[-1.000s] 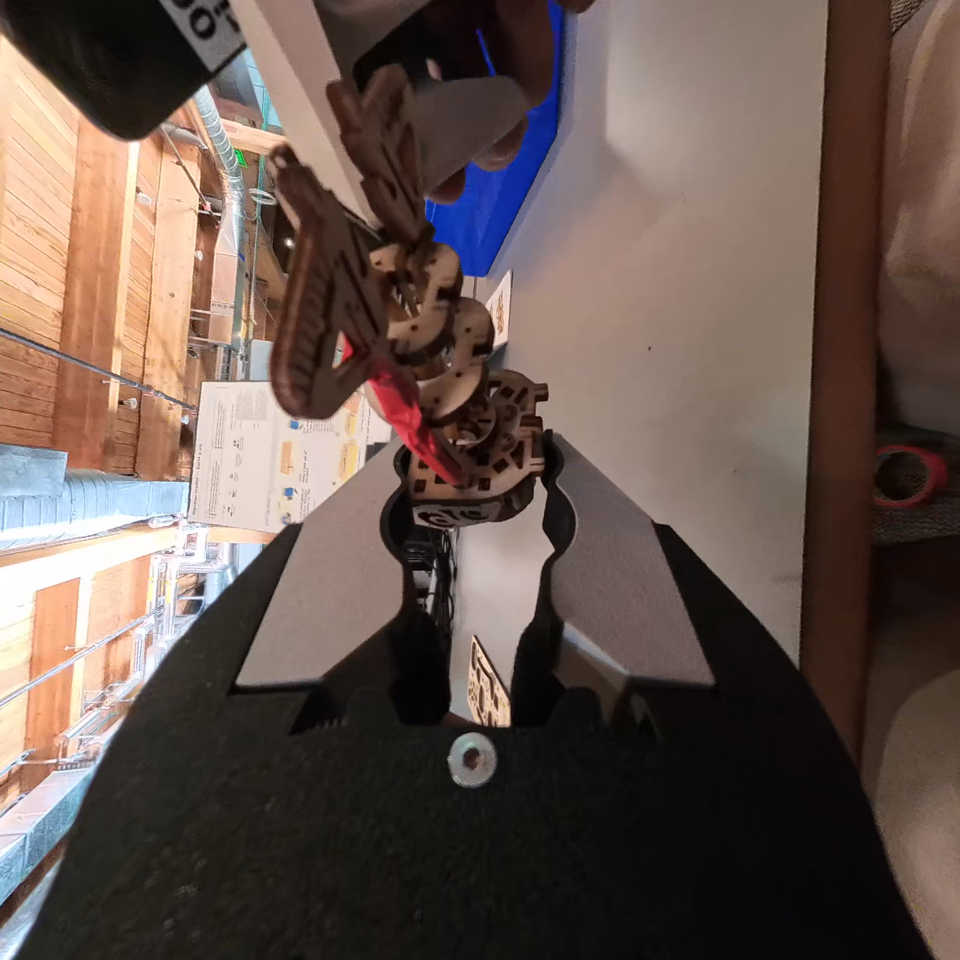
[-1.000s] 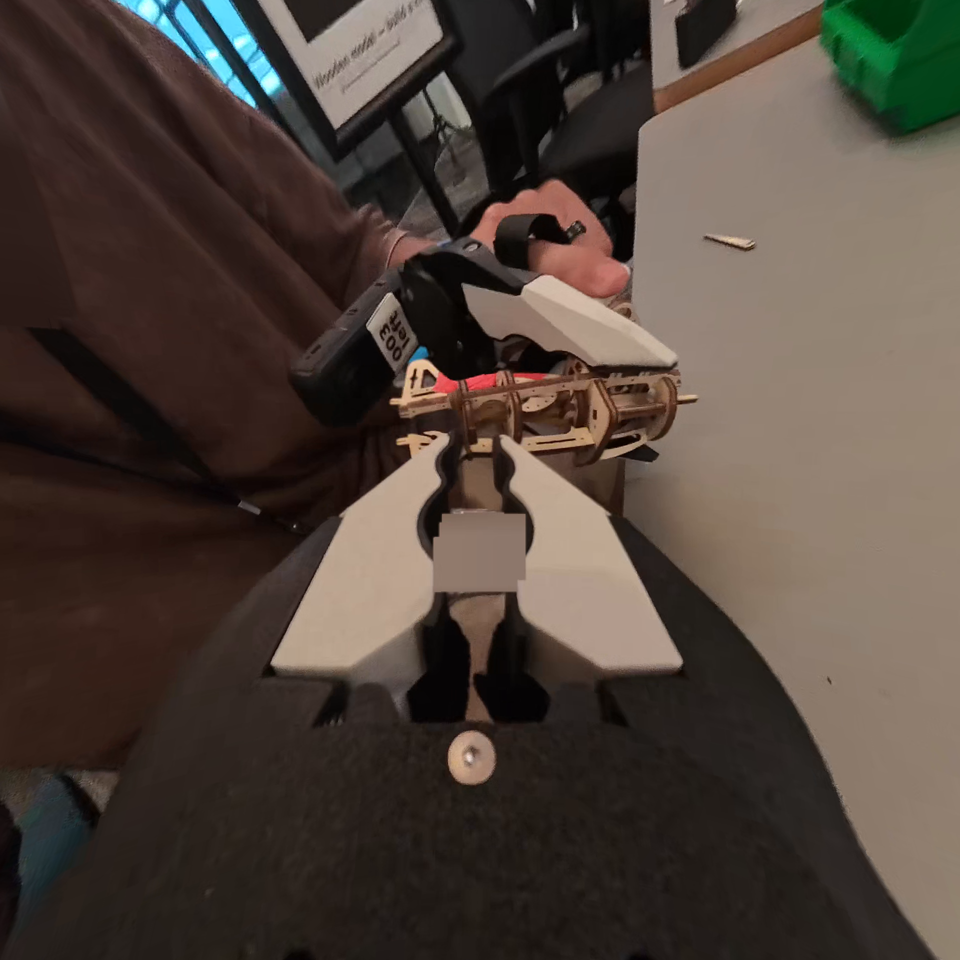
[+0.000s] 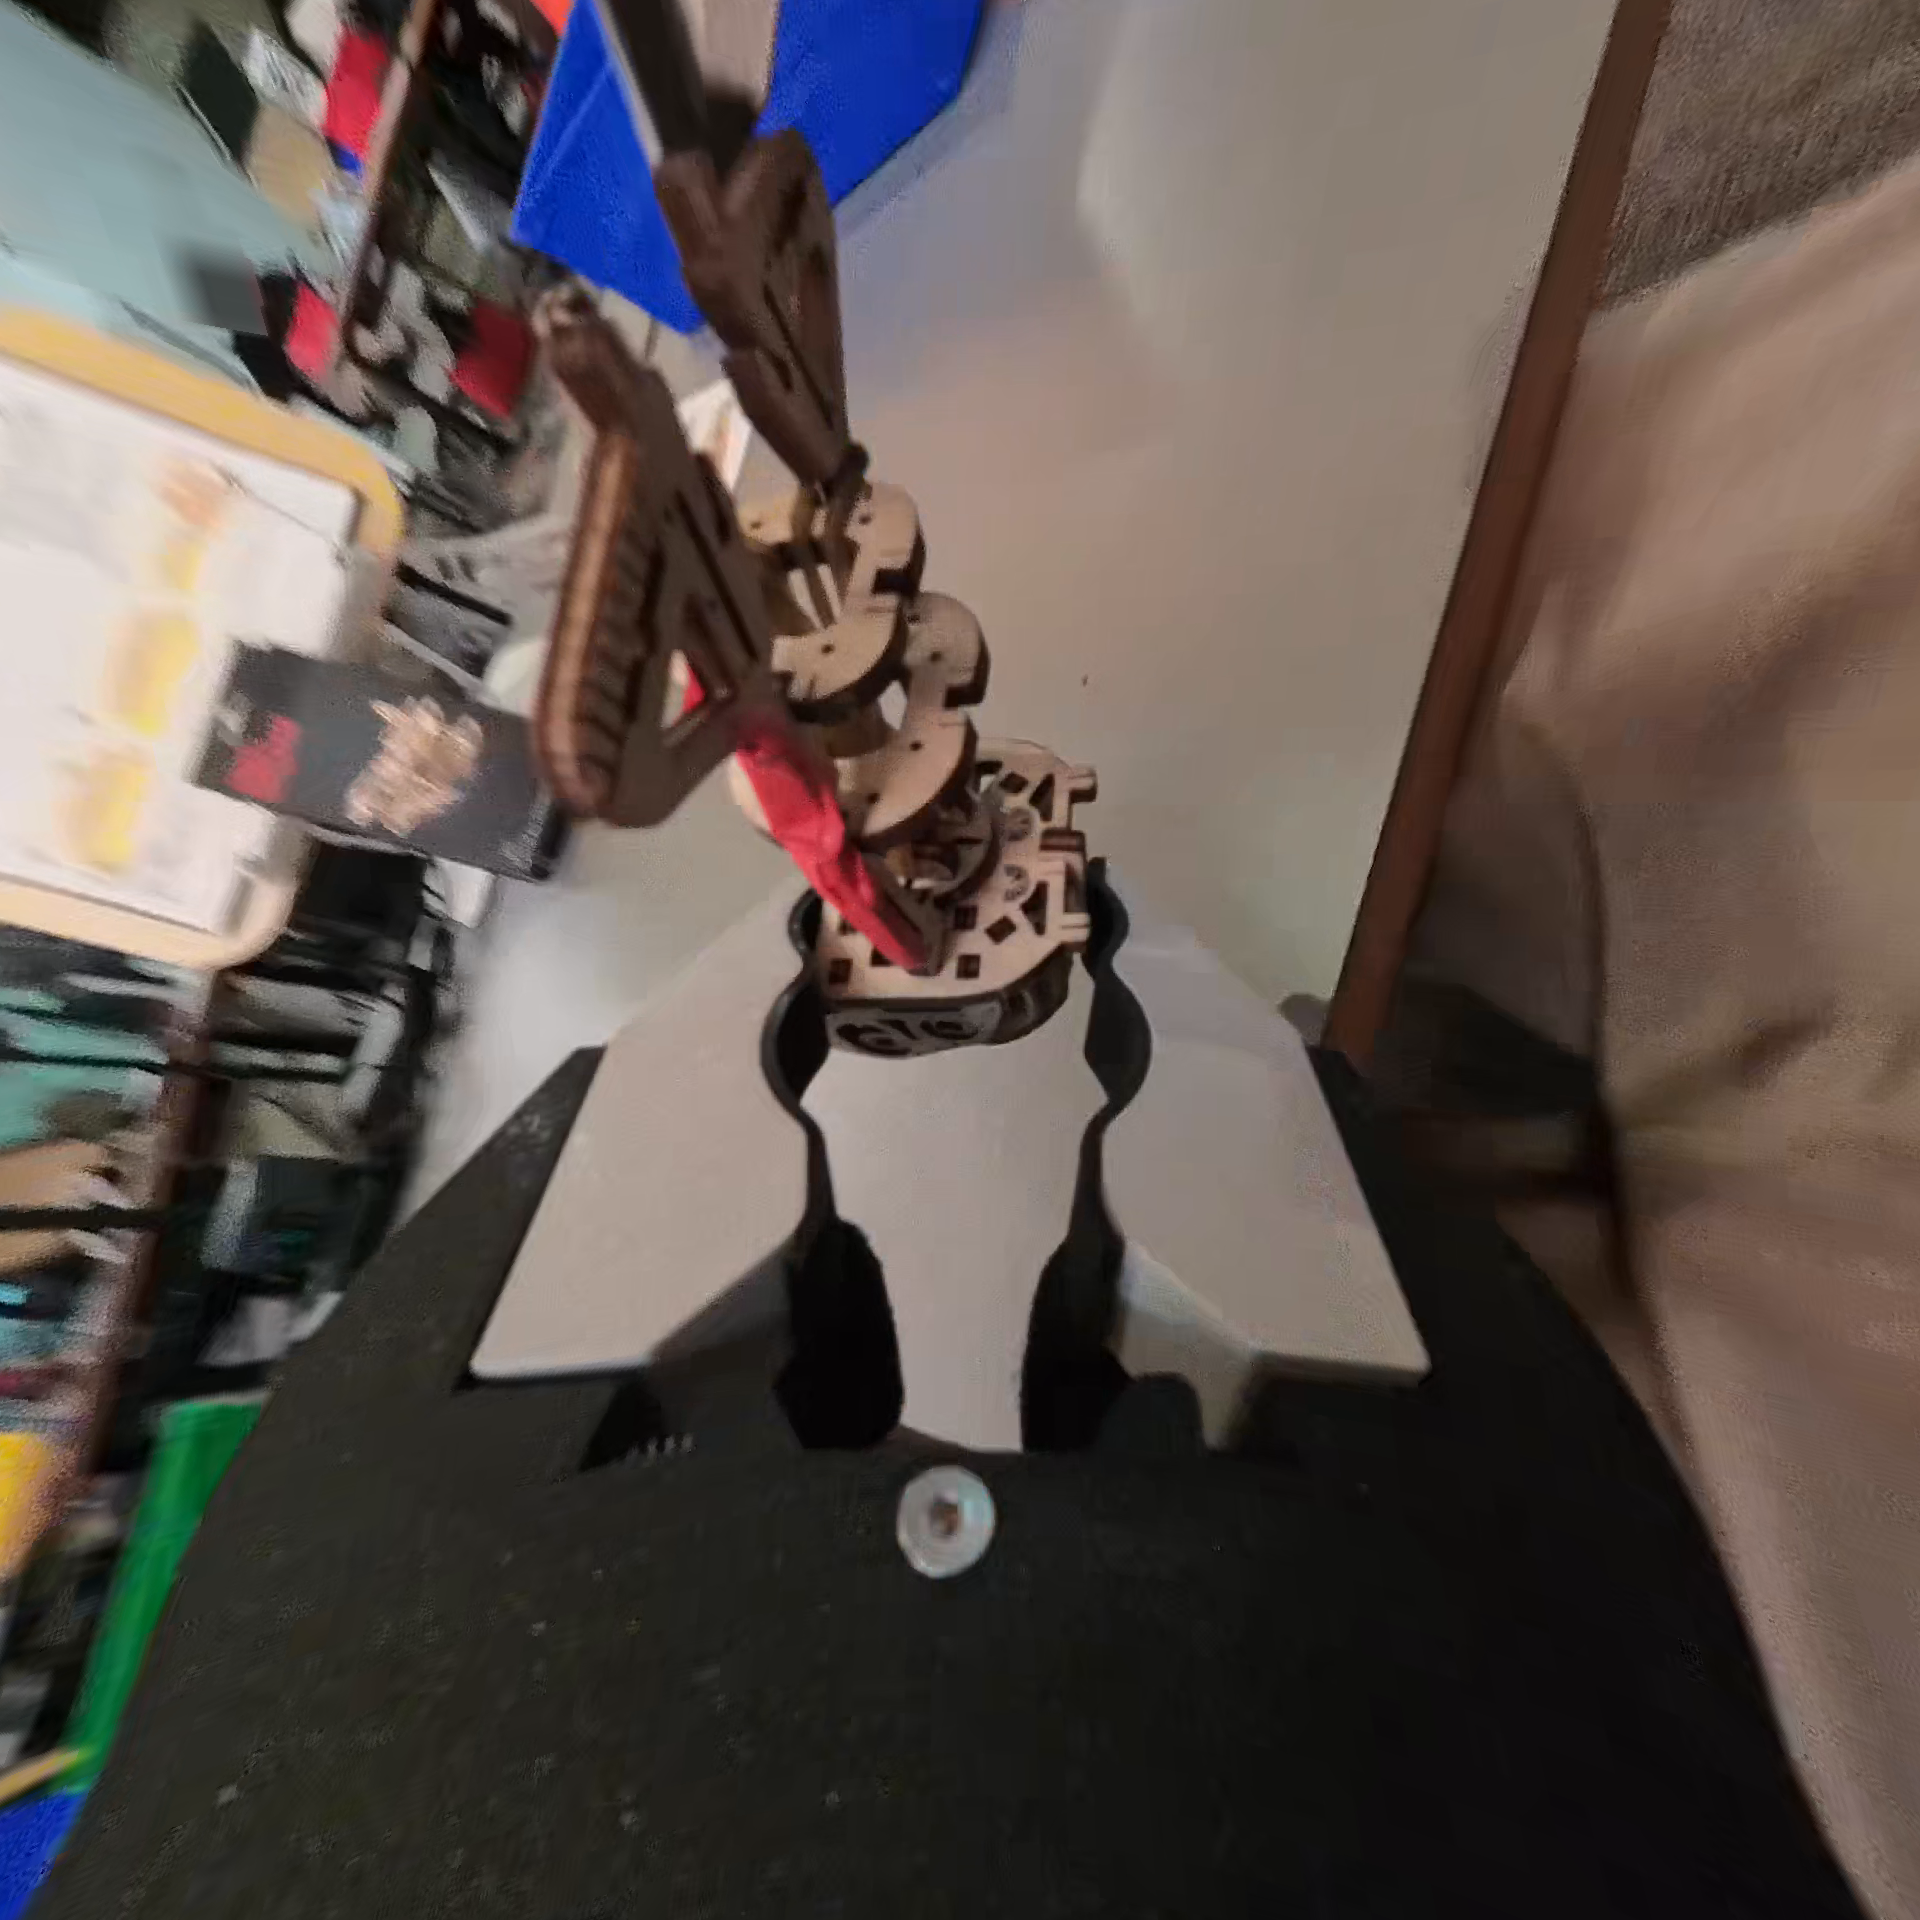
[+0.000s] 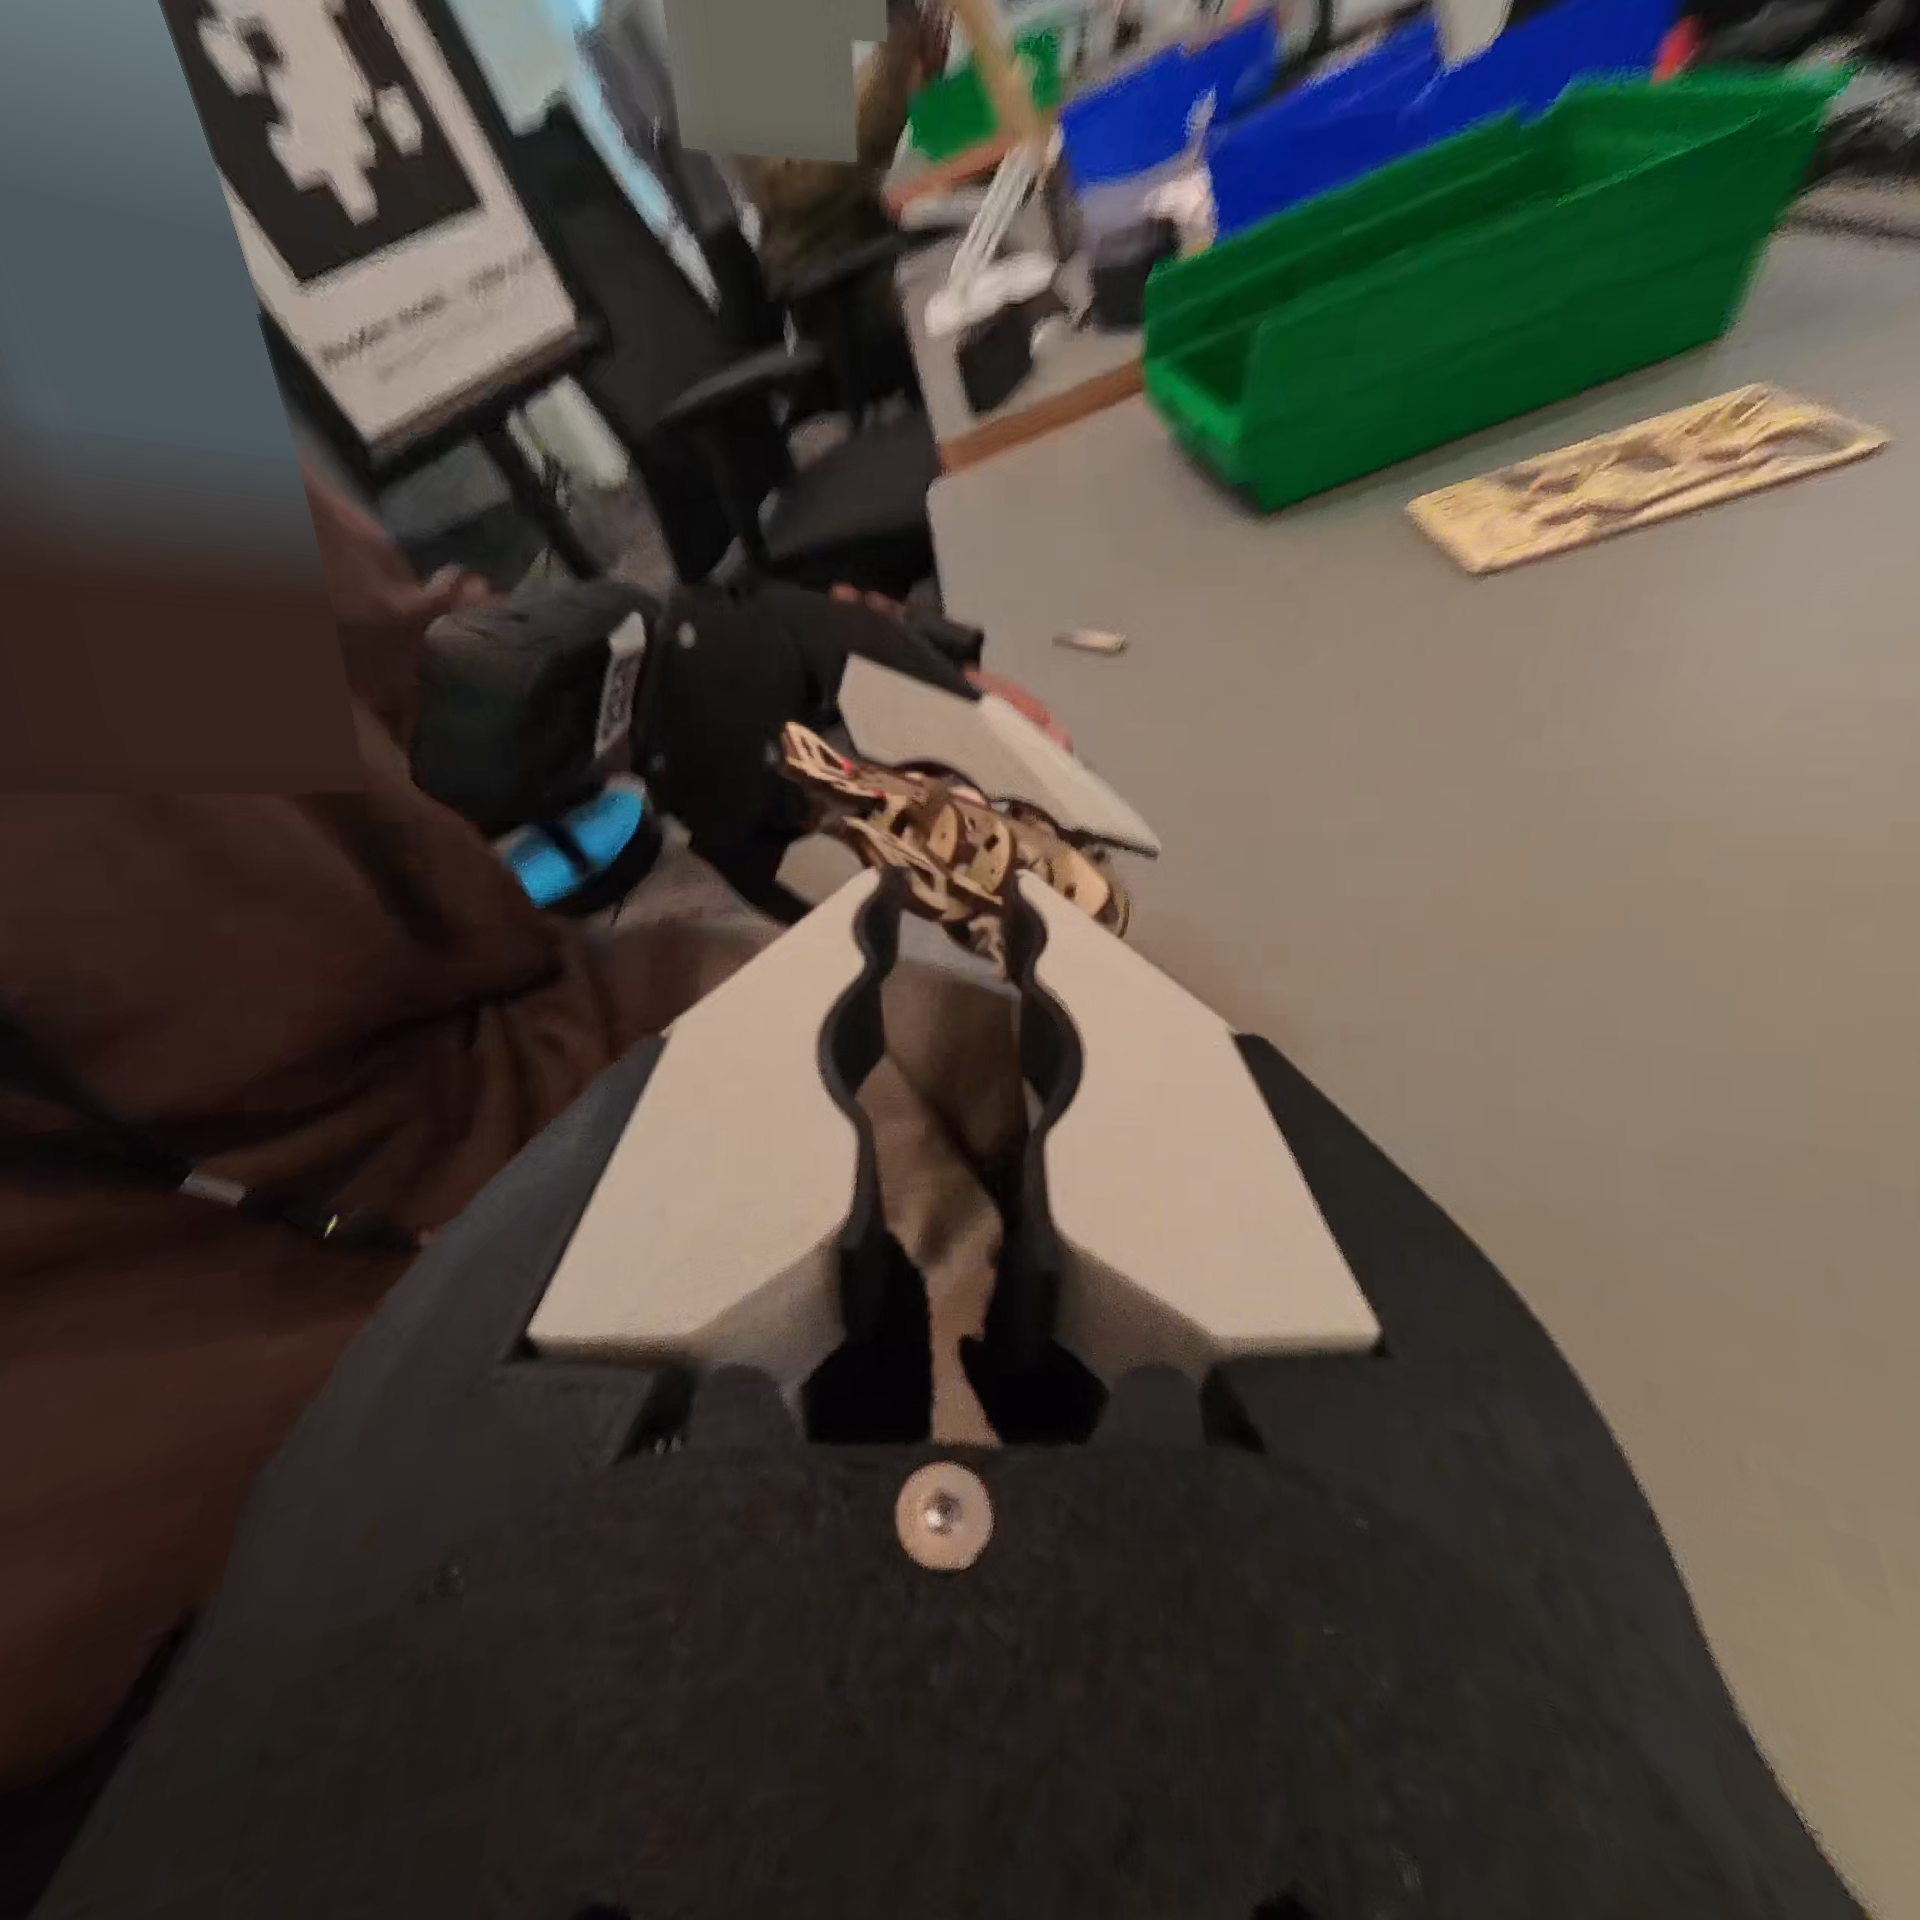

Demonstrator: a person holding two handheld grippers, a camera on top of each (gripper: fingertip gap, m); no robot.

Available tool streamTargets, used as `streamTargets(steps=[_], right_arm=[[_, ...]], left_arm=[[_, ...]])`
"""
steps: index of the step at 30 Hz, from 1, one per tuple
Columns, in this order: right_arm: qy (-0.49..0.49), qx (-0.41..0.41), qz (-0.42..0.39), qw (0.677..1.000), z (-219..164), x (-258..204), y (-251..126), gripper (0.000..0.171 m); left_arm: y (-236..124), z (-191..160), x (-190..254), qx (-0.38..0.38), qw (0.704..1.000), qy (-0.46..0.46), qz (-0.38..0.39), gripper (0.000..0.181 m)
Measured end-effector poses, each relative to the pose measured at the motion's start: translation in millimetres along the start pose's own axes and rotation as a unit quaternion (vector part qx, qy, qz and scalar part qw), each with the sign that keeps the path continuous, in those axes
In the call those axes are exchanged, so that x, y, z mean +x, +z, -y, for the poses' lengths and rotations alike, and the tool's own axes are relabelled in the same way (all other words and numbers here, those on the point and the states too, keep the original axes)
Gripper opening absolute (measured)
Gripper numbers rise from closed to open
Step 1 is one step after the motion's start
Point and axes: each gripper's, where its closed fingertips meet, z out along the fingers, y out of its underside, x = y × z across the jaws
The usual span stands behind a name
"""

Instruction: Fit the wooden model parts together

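Left wrist view shows the left hand-held gripper point(image 3: 948, 961) clamped on the light, fragile wooden model point(image 3: 831, 727) by its sturdier base; the right hand-held gripper point(image 4: 951, 914) stands apart.

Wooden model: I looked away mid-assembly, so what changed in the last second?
The right tool opened wider and is gone from the left wrist view; the wooden model tipped from level to slanted. The left tool still clamps its base.

The wooden model point(image 3: 894, 790) is pale, laser-cut plywood with dark scorched edges and a red paper-like strip point(image 3: 821, 831). The left gripper point(image 3: 948, 940) has matt grey plastic fingers point(image 3: 665, 1143) on a rough black body. The table point(image 4: 1455, 831) looks smooth and matt grey; the green bin point(image 4: 1455, 301) is glossy plastic.
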Motion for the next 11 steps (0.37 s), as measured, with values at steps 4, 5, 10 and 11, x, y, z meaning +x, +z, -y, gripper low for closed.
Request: streamTargets(steps=[4, 5, 10, 11], right_arm=[[-0.022, 0.112, -0.075, 0.991, 10, -1, -7, 0.025], [-0.031, 0.108, -0.089, 0.990, 6, -3, -6, 0.026], [-0.173, 0.049, -0.181, 0.967, 5, -15, -4, 0.021], [-0.199, 0.018, -0.178, 0.964, 2, -21, -2, 0.019]], left_arm=[[6, 7, 19, 0.003, 0.987, -0.136, -0.081, 0.045], [5, 12, 27, 0.012, 0.981, -0.161, -0.111, 0.045], [-4, 26, 55, 0.020, 0.937, -0.258, -0.236, 0.046], [-7, 29, 60, 0.020, 0.924, -0.274, -0.266, 0.046]])
